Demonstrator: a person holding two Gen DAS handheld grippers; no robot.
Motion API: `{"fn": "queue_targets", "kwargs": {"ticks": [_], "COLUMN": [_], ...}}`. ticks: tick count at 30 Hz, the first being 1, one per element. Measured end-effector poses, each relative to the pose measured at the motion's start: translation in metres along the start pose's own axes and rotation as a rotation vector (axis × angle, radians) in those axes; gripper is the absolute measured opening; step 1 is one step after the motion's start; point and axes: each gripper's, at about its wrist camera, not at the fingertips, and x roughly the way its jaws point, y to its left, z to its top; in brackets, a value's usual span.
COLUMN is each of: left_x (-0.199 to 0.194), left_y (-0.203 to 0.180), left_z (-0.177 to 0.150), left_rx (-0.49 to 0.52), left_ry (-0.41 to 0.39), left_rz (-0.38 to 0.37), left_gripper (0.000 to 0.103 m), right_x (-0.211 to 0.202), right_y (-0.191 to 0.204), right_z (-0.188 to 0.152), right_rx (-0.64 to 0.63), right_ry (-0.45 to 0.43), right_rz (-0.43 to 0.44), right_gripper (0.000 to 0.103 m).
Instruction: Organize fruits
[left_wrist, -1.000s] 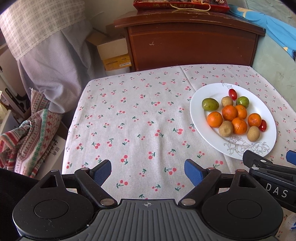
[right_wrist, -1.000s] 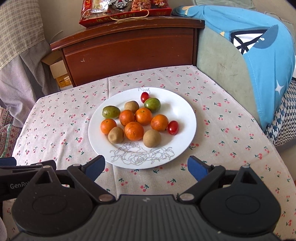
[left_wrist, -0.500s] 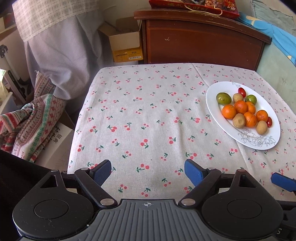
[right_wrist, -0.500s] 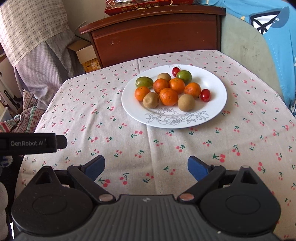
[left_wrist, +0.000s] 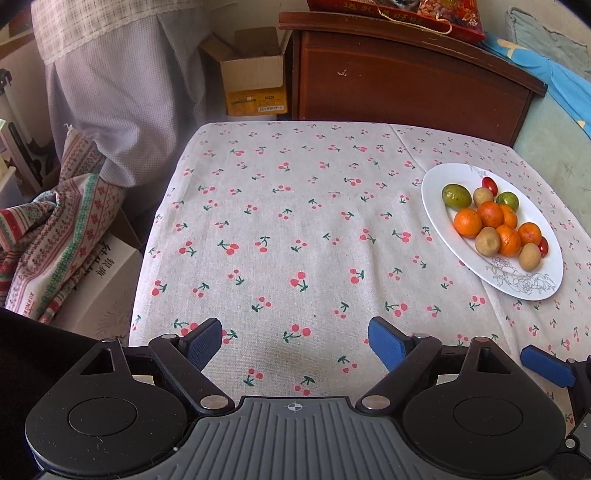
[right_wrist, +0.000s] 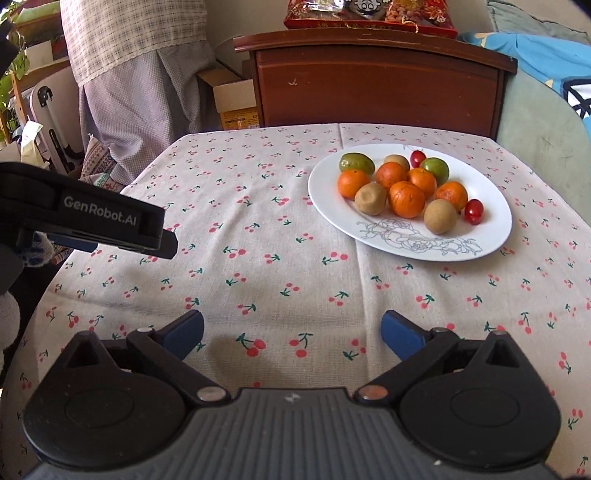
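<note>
Currently, one white plate (right_wrist: 476, 192) with a line-drawn flower on its near rim stands on the cherry-print tablecloth (right_wrist: 280, 236), toward the far right of the table. It holds all the fruit in one touching cluster: five oranges (right_wrist: 406, 198), three brown kiwis (right_wrist: 370, 198), two green fruits (right_wrist: 357, 163) at the far side, and two red cherry tomatoes (right_wrist: 473, 211), one at the far rim and one at the right of the cluster. A bare band of plate surrounds the cluster on the near and right sides.

Left gripper (left_wrist: 295, 341): fingers spread wide, nothing between them, over the near part of the cloth, well apart from the plate. Right gripper (right_wrist: 291, 334): jaws have just been opening, now spread wide with nothing between the pads, over the near middle of the cloth, plate ahead and to the right.

Open room: the whole left and centre of the cloth is free. The left table edge drops to a patterned blanket (left_wrist: 55, 229) and a white box (left_wrist: 99, 284). Beyond the far edge stand a brown wooden cabinet (right_wrist: 376, 79) and an open cardboard box (left_wrist: 255, 77). The right edge adjoins grey-green upholstery (right_wrist: 543, 122).
</note>
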Motion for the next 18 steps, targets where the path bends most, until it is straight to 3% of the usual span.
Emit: {"fn": "queue_targets", "kwargs": {"ticks": [18], "left_x": [0.024], "left_y": [0.009], "left_z": [0.007], "left_rx": [-0.026], "left_ry": [0.041], "left_rz": [0.003], "left_gripper": [0.088], "right_x": [0.026], "right_y": [0.012], "right_z": [0.009], "right_rx": [-0.129], "right_ry": [-0.053], "right_rz": [0.002], "right_gripper": [0.102]}}
